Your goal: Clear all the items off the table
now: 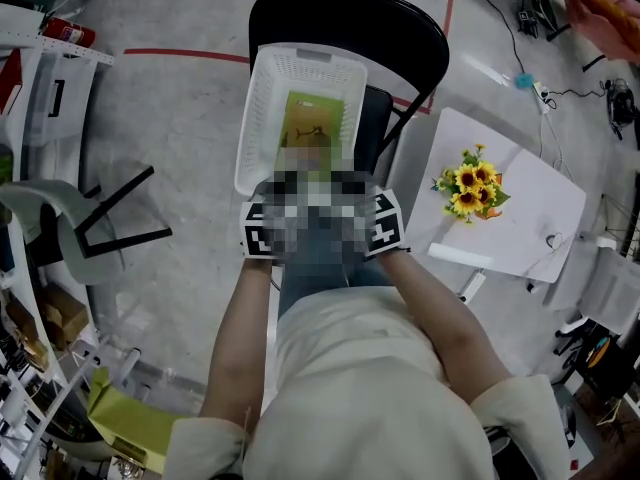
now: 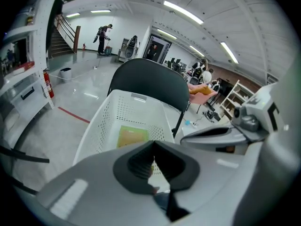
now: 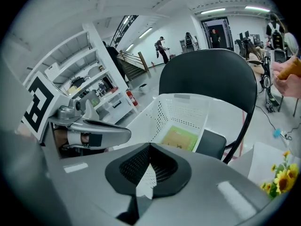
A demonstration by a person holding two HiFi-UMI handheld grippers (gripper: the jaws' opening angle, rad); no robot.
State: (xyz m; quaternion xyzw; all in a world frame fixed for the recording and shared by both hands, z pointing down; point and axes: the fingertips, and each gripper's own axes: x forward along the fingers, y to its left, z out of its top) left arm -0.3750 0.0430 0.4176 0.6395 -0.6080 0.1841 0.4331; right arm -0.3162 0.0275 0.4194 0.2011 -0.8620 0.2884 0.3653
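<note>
Left hand-held gripper [image 2: 154,150] and right hand-held gripper [image 3: 150,150], both with jaws closed, sit side by side at the near rim of the white basket [image 1: 262,118] on a chair [image 1: 400,38]. Sunflowers [image 1: 470,190] lie near the worktop's [image 1: 540,218] left edge.

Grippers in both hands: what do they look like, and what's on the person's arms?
The left gripper and right gripper have smooth light-grey shells and black ribbed fingers. Each carries a white cube printed with black square markers. The person wears cream sleeves, gathered near the elbows.
</note>
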